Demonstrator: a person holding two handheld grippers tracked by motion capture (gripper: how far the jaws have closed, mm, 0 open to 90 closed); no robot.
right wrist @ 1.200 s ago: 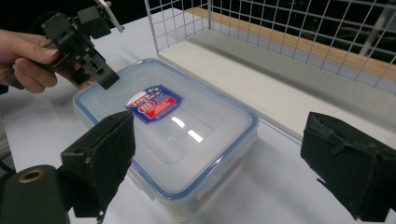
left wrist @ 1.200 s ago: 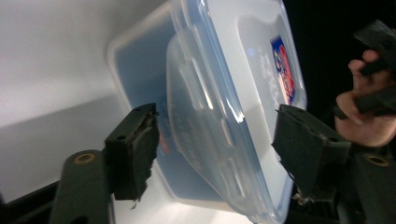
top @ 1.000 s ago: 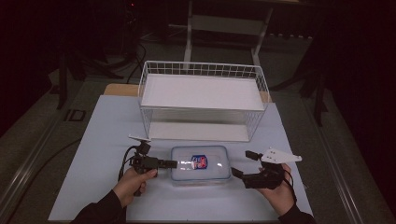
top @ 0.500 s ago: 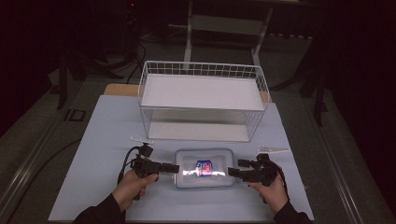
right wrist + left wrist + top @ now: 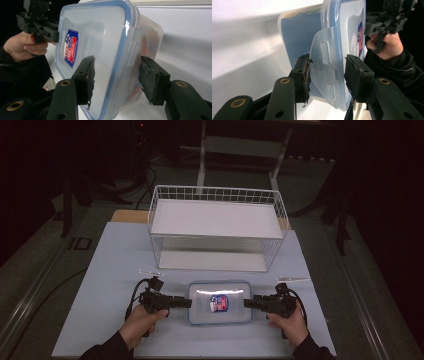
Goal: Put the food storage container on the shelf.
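Since the earlier frame the right claw (image 5: 248, 303) has come down from above the tabletop (image 5: 110, 270) to the right end of the lidded plastic food container (image 5: 220, 301), and its jaws have just been closing, with that end's latch flap between them. In the right gripper view, 1 pad (image 5: 86, 75) lies at the lid's blue-edged rim and the other (image 5: 150, 77) stands just beside the container's wall; whether they press yet I cannot tell. The left claw (image 5: 187, 303) is clenched on the opposite end: in the left gripper view (image 5: 328, 75) its 2 pads pinch the clear latch flap and lid edge. The container sits flat on the tabletop between the 2 claws, just in front of the white wire basket (image 5: 217, 195).
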